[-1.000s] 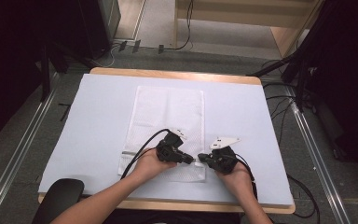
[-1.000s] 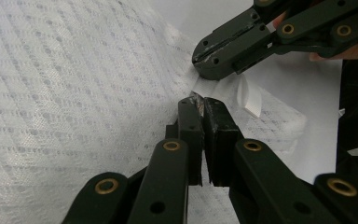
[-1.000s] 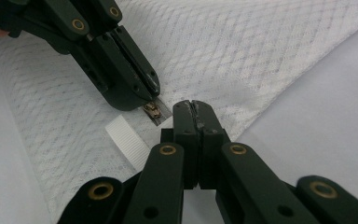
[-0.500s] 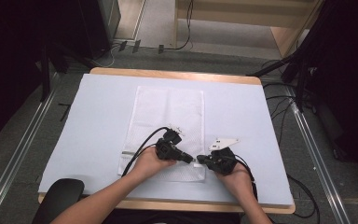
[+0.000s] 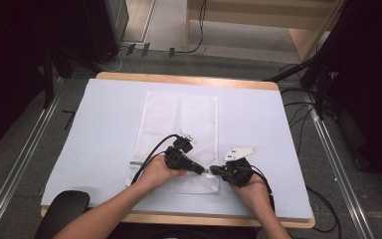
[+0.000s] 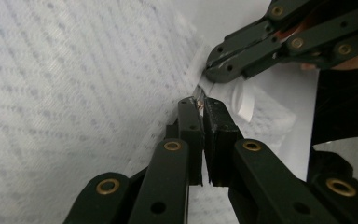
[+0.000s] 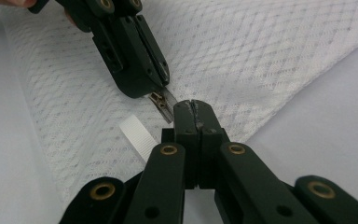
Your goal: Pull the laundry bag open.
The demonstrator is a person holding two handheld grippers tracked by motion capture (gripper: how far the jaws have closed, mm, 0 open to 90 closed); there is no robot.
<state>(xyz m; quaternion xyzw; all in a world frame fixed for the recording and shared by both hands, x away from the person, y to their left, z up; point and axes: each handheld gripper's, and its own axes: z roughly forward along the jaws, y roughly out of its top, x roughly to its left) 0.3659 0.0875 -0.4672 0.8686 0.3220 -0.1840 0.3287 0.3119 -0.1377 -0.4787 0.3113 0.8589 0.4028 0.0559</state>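
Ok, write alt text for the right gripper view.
Two black grippers meet tip to tip over a white mesh bag: the left gripper, coming from the top, pinches the metal zipper pull, while the right gripper, rising from below, is shut on the fabric beside it.

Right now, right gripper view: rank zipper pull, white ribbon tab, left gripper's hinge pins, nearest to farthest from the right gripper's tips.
1. Zipper pull: just left of the right gripper tips, clamped by the left gripper.
2. White ribbon tab: lower left on the mesh bag.
3. Left gripper's hinge pins: top edge.
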